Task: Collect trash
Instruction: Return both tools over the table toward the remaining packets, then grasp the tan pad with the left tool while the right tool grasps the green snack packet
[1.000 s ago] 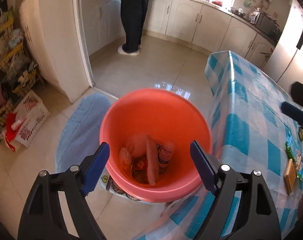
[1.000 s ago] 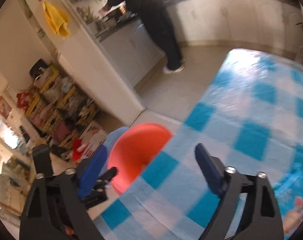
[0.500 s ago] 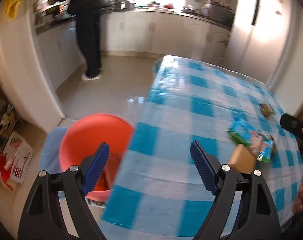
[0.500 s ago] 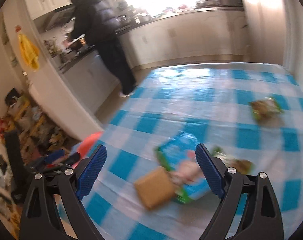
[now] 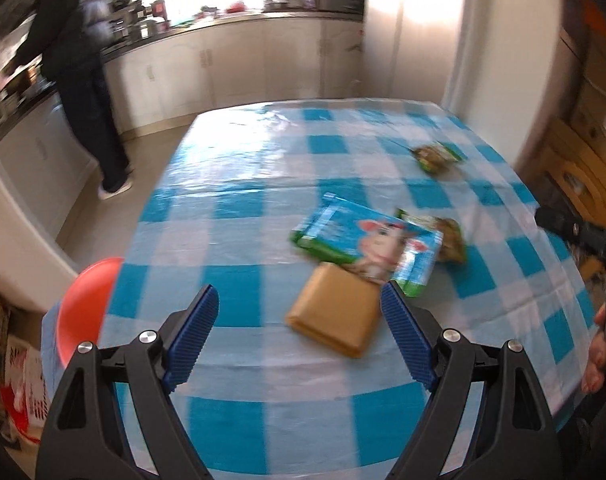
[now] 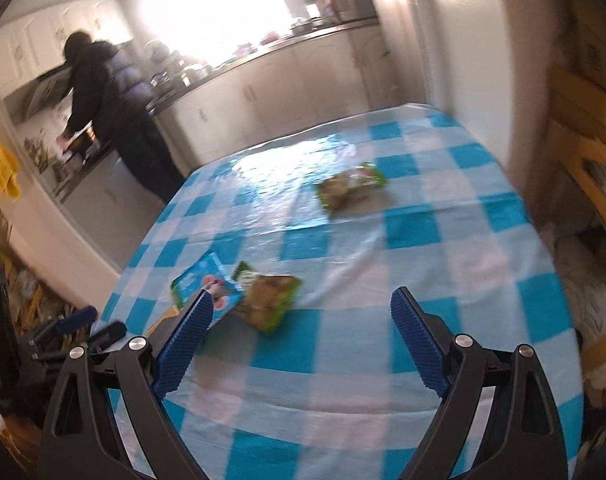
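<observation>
A table [image 5: 231, 216] covered with a blue and white checked cloth is seen in both views. At 9 o'clock in the left wrist view, an orange bin [image 5: 85, 304] is seen beside and below the table edge. A blue packet with a cartoon animal [image 5: 367, 240] lies near the middle of the table, its long axis running from 10 to 4 o'clock. A tan flat packet [image 5: 335, 312] lies just beside it at 6 o'clock, partly covered by its corner, and its long axis runs from 7 to 1 o'clock. A green snack bag [image 6: 269, 298] touches the blue packet at 3 o'clock. Another green bag [image 6: 349, 186] lies well apart at 12 o'clock. The left gripper [image 5: 299, 334] is held above the table with the jaws wide apart, and nothing is between them. The right gripper [image 6: 299, 340] is also spread apart and empty.
</observation>
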Motion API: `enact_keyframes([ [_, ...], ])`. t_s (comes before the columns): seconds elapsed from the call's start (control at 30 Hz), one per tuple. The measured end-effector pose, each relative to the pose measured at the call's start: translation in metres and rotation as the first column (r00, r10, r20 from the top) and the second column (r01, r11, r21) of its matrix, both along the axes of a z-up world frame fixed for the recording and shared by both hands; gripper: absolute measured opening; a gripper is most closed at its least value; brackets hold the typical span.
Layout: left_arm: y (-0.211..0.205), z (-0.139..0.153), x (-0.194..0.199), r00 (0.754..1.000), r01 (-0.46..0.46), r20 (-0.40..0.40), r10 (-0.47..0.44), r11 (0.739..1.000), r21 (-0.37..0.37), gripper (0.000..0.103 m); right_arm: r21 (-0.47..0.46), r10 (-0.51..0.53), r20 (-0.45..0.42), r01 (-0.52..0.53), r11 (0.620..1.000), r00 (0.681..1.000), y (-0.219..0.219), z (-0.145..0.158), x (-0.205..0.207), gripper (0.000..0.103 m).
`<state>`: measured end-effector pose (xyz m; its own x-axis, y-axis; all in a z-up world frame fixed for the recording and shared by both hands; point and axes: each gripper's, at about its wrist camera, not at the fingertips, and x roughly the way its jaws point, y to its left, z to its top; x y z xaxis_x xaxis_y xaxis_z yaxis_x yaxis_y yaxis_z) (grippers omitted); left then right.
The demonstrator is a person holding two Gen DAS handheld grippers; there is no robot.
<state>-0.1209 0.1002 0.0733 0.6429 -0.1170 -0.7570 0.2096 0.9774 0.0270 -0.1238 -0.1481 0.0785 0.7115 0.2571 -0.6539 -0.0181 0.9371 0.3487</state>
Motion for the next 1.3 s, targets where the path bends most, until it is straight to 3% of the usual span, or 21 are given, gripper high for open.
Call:
enact_keyframes([
  [0.2, -0.04, -0.01, -0.009, 0.996, 0.084, -0.025, -0.083, 0.996, 0.042, 0.084, 0.031, -0.062, -0.011, 0.062, 0.998, 0.998, -0.036, -0.007, -0.007, 0.09],
  [0.53, -0.043, -0.03, -0.002, 0.993, 0.057, -0.101, -0.053, 0.998, 0.034, 0.084, 0.017, -0.088, -0.05, 0.088, 0.996, 0.995, -0.061, -0.025, -0.009, 0.09],
  [0.9, -0.025, -0.045, 0.019, 0.991, 0.005, -0.134, 0.003, 0.998, 0.056, 0.084, -0.001, -0.03, -0.073, 0.03, 1.0, 0.997, -0.047, -0.029, 0.007, 0.09],
  [1.3, -0.015, -0.055, 0.033, 0.989, 0.069, -0.133, -0.064, 0.997, 0.03, 0.084, -0.041, 0.0, -0.112, -0.004, 0.999, 0.994, -0.032, -0.027, 0.044, 0.09],
])
